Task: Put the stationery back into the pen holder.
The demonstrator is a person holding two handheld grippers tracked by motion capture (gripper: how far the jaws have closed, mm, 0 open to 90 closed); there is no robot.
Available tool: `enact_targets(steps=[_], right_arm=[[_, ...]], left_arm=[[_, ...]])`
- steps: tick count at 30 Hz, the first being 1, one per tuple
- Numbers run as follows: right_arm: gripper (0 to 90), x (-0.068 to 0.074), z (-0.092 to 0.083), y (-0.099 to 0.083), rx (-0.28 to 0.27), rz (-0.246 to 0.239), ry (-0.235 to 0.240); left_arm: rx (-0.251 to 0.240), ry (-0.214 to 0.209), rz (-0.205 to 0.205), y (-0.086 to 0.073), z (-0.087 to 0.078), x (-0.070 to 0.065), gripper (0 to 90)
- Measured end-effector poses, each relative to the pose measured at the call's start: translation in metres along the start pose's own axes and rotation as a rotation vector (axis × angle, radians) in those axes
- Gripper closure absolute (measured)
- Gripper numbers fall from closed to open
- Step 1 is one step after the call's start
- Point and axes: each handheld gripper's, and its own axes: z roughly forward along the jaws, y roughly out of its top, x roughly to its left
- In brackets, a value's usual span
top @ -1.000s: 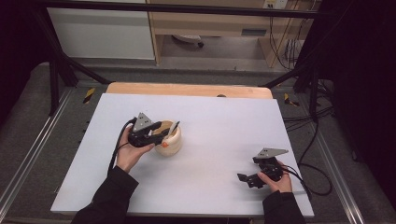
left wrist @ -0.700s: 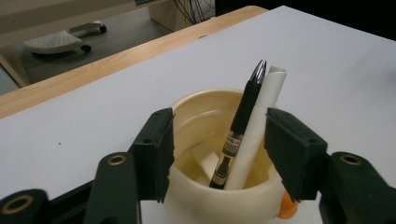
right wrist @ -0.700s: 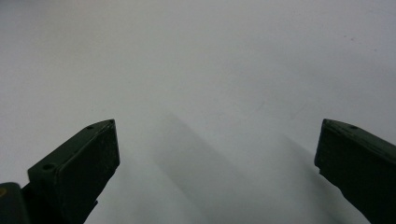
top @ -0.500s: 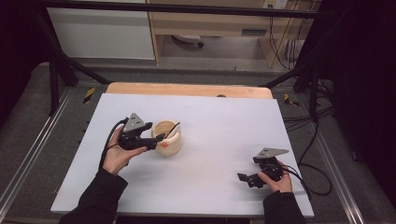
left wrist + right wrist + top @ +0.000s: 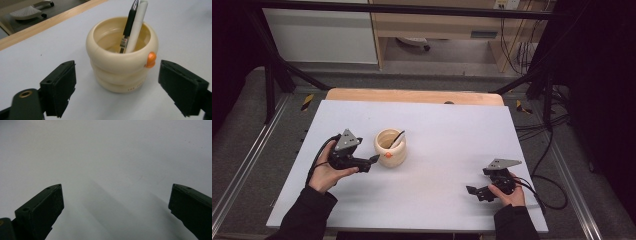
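where it leans in the cup (image 5: 117, 67), black pen (image 5: 128, 27) tip-up, tilted right

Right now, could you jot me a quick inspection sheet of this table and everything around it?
Surface: white tabletop, wooden strip at the far edge.
Job's things: cream ribbed pen cup holding a black pen and a white pen.
Clutter: nothing seen.
Grippers: left claw has just been opening, beside the cup, nothing gripped; right claw open over bare table.
Cables: black cable trails right.
Surroundings: dark frame, shelving behind.
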Motion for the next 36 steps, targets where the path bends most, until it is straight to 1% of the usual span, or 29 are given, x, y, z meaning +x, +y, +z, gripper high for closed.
enact_targets(steps=[4,9,17,21,29,33,36], right_arm=[[0.6,0.000,0.000,0.000,0.001,0.001,0.000],[0.6,0.000,0.000,0.000,-0.001,0.002,0.001],[0.6,0.001,0.000,0.000,0.001,0.007,0.002],[0.6,0.000,0.000,0.000,-0.002,0.007,0.000],[0.6,0.001,-0.001,0.000,-0.003,0.008,-0.002],[0.6,0.001,-0.001,0.000,-0.003,0.009,0.001],[0.6,0.001,-0.001,0.000,-0.001,0.008,0.001]], left_arm=[[0.018,0.008,-0.012,-0.015,-0.003,0.002,9.5],[0.037,0.010,-0.024,-0.034,-0.006,0.006,8.6],[0.070,0.010,-0.029,-0.061,-0.009,0.011,7.7],[0.085,0.010,-0.019,-0.071,-0.011,0.013,6.9],[0.089,0.011,-0.028,-0.087,-0.016,0.018,5.9],[0.097,0.015,-0.026,-0.093,-0.017,0.020,5.4],[0.097,0.017,-0.034,-0.097,-0.017,0.021,5.3]])
